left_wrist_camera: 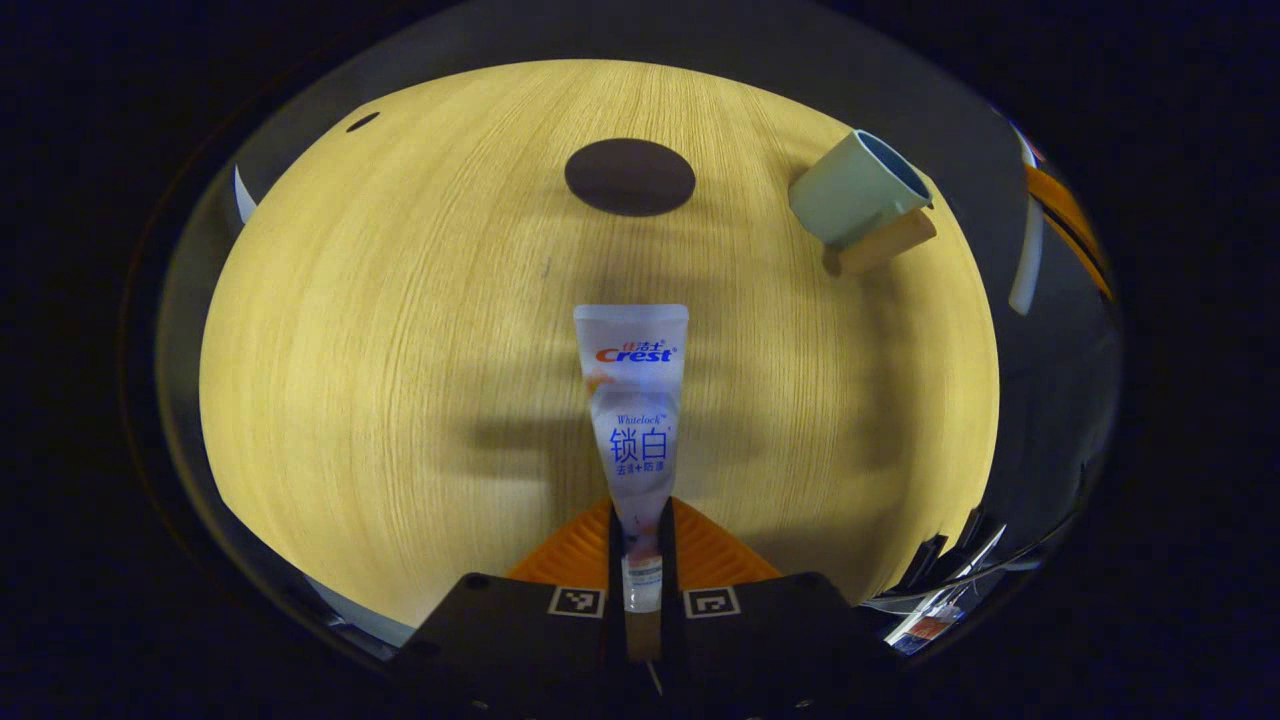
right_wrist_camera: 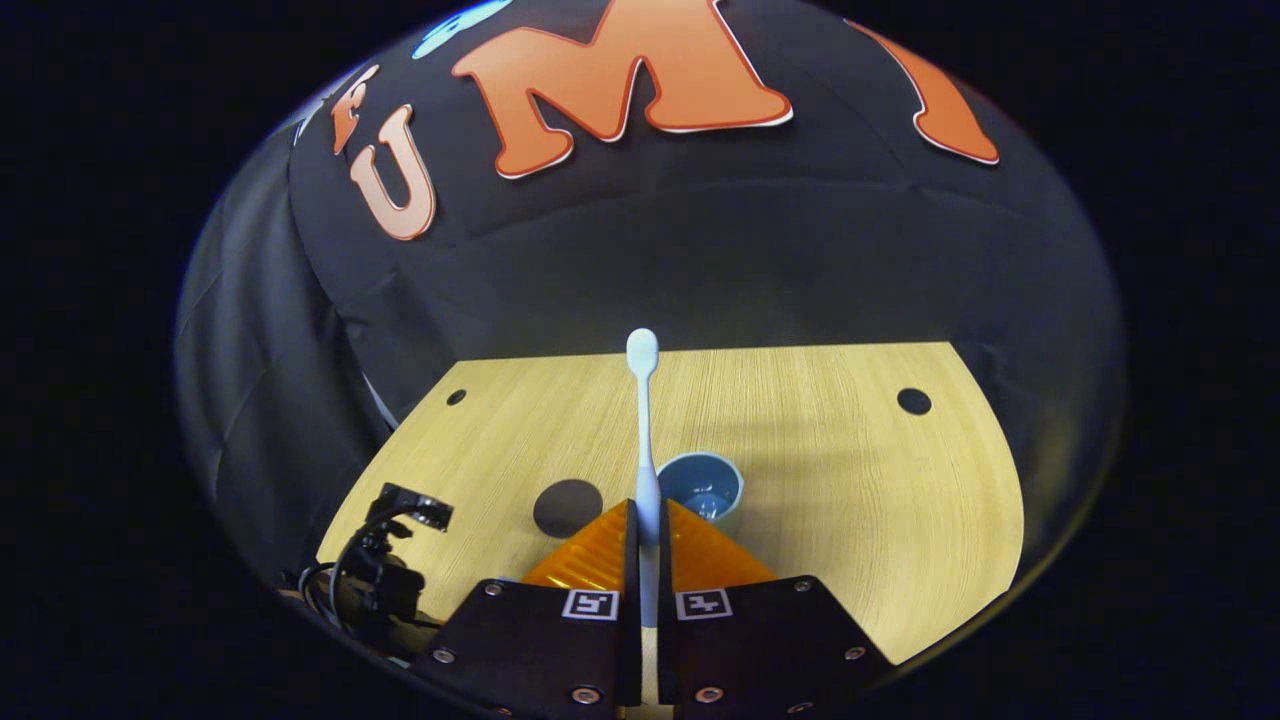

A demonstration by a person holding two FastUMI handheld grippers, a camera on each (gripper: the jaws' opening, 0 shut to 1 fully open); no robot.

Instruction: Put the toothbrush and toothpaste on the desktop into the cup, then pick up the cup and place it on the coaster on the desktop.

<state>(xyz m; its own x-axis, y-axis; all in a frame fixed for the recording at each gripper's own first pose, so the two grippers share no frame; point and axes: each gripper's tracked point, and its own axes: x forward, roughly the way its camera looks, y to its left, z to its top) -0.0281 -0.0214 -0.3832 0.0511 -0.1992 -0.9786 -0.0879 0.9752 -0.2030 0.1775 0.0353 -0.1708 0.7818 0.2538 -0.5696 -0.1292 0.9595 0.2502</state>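
Note:
In the left gripper view my left gripper (left_wrist_camera: 640,545) is shut on the lower end of a white toothpaste tube (left_wrist_camera: 633,400), which sticks forward above the wooden desktop (left_wrist_camera: 400,350). A dark round coaster (left_wrist_camera: 629,176) lies ahead, and the pale green cup (left_wrist_camera: 858,188) stands to its right. In the right gripper view my right gripper (right_wrist_camera: 648,540) is shut on a white toothbrush (right_wrist_camera: 643,420), held upright with its head on top. Just behind and right of the fingers is the cup (right_wrist_camera: 702,486), its blue inside bare. The coaster (right_wrist_camera: 567,506) lies to the left.
A tan block (left_wrist_camera: 890,240) sits against the cup's base. Small dark holes (right_wrist_camera: 913,401) mark the desktop's far corners. The other gripper (right_wrist_camera: 385,570) shows low at the left of the right gripper view. Black cloth walls surround the desk.

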